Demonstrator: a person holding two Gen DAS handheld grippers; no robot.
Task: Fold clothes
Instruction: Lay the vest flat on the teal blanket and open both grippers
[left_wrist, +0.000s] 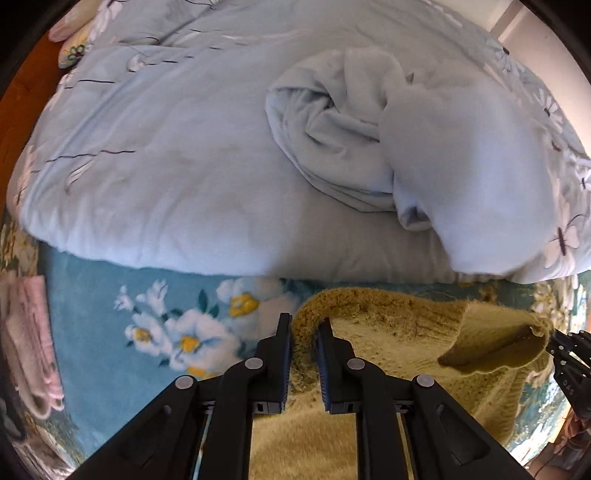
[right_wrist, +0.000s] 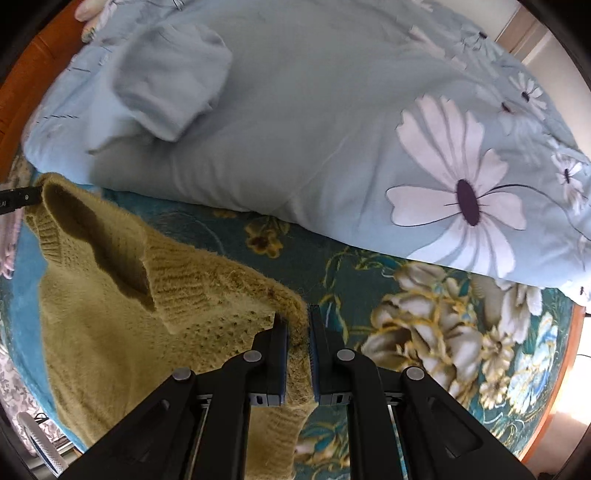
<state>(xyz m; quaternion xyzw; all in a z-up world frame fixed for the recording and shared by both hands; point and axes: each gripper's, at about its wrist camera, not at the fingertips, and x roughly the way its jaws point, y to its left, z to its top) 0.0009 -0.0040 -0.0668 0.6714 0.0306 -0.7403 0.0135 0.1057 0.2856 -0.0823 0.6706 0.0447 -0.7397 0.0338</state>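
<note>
An olive-yellow fuzzy knit sweater (left_wrist: 388, 339) lies on the teal floral bed sheet (left_wrist: 92, 295), its ribbed collar (left_wrist: 491, 347) standing open. My left gripper (left_wrist: 304, 321) points down and is shut on the sweater's edge at one shoulder, with fabric bunched between the pads. In the right wrist view the same sweater (right_wrist: 92, 332) spreads to the left, and my right gripper (right_wrist: 297, 315) is shut on its other shoulder edge. Each gripper's tip shows at the edge of the other view: the right one (left_wrist: 569, 354) and the left one (right_wrist: 18, 197), both beside the collar (right_wrist: 92, 229).
A bulky light blue duvet with white flowers (right_wrist: 369, 147) lies just beyond the sweater. On it sits a crumpled pale blue cloth (left_wrist: 332, 129). A folded pink knit (left_wrist: 29, 343) lies at the left on the sheet. The wooden bed frame (right_wrist: 22, 74) borders the mattress.
</note>
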